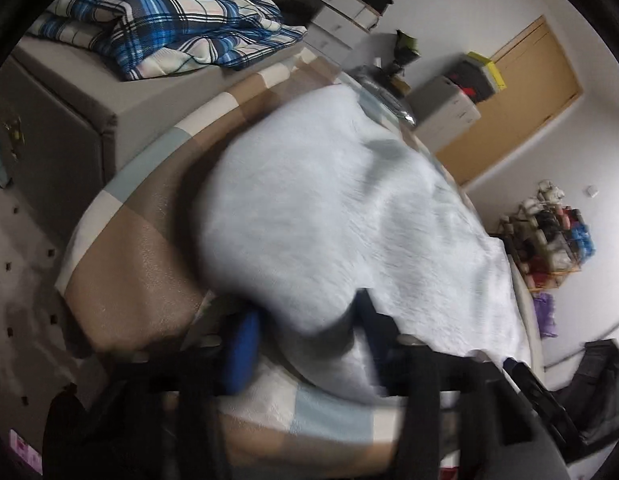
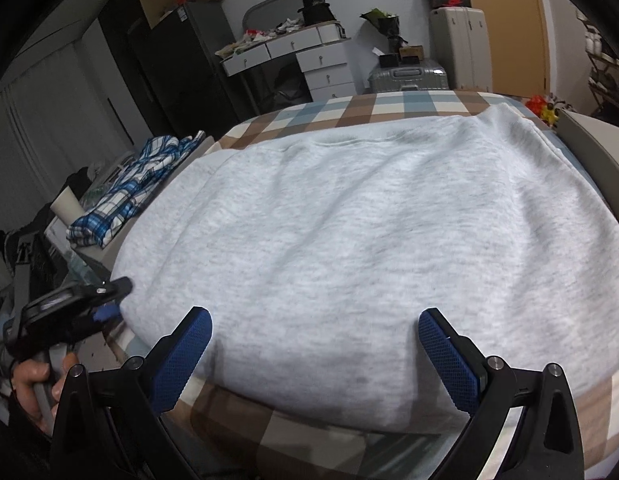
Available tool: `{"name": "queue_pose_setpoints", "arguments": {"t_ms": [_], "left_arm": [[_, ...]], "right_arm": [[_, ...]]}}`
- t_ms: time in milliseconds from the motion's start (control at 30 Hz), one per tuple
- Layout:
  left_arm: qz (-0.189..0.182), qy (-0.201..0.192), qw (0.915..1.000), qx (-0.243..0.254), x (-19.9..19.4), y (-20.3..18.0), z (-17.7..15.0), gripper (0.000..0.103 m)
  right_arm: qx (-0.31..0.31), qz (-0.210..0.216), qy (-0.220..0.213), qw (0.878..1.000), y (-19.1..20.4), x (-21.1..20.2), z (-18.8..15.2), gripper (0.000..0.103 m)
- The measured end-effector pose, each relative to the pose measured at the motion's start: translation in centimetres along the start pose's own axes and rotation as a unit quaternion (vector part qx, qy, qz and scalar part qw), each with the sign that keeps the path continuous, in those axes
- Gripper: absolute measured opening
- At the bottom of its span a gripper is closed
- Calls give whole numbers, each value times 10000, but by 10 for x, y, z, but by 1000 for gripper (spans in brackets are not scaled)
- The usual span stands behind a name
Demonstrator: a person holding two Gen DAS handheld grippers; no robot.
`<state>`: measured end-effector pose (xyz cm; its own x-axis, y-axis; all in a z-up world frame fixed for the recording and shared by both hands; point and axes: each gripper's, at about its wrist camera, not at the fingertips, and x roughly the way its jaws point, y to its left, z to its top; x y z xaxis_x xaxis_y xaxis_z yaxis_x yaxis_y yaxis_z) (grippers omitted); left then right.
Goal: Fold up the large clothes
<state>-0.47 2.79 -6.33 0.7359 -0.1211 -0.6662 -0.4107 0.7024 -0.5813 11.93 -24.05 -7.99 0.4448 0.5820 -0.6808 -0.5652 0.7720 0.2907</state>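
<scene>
A large light grey sweatshirt (image 2: 349, 232) lies spread over the checked bed cover (image 2: 389, 104). My right gripper (image 2: 315, 344) is open and empty, its blue pads either side of the garment's near edge, just above it. My left gripper (image 1: 305, 332) shows blurred in its own view, with the garment's edge (image 1: 309, 240) between its blue fingers; whether they grip it I cannot tell. In the right wrist view the left gripper (image 2: 105, 304) sits at the garment's left edge, held by a hand.
A blue plaid blanket (image 1: 169, 20) lies on a grey box left of the bed, also seen in the right wrist view (image 2: 129, 196). A white desk with drawers (image 2: 293, 56), suitcases (image 2: 409, 78) and a brown door (image 1: 521, 96) stand beyond the bed.
</scene>
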Motion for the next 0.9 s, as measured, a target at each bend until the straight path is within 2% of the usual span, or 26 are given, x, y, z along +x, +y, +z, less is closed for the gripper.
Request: {"name": "queue_pose_setpoints", "arguments": {"t_ms": [133, 267, 367, 467, 600, 667, 733, 800, 867, 900], "left_arm": [[117, -342, 9985, 408, -10, -18, 1, 21], [-78, -475, 9965, 677, -24, -27, 12, 20], [-270, -470, 9960, 712, -29, -30, 18, 20], [-275, -473, 9947, 866, -26, -33, 19, 20], [-300, -396, 9944, 931, -20, -29, 19, 20], [-348, -374, 9941, 953, -19, -28, 19, 20], [-369, -347, 9940, 970, -19, -28, 20, 20], [-367, -348, 9933, 1037, -19, -29, 20, 20], [-327, -361, 9925, 1118, -21, -32, 19, 20], [-315, -365, 9923, 1139, -21, -32, 18, 20]], "right_arm": [[-358, 303, 115, 9988, 26, 7, 3, 103], [-787, 722, 346, 9937, 56, 25, 4, 103], [-764, 728, 481, 9933, 61, 42, 6, 103], [-615, 427, 424, 9963, 46, 40, 7, 103], [-300, -379, 254, 9985, 3, 17, 5, 103], [-454, -1075, 168, 9930, -16, 2, 7, 103], [-650, -2078, -130, 9759, -38, -19, 11, 103], [-433, -2874, -369, 9561, -65, -42, 15, 103], [132, -3413, -675, 9374, -101, -78, 15, 103], [313, -3552, -783, 9310, -111, -91, 13, 103]]}}
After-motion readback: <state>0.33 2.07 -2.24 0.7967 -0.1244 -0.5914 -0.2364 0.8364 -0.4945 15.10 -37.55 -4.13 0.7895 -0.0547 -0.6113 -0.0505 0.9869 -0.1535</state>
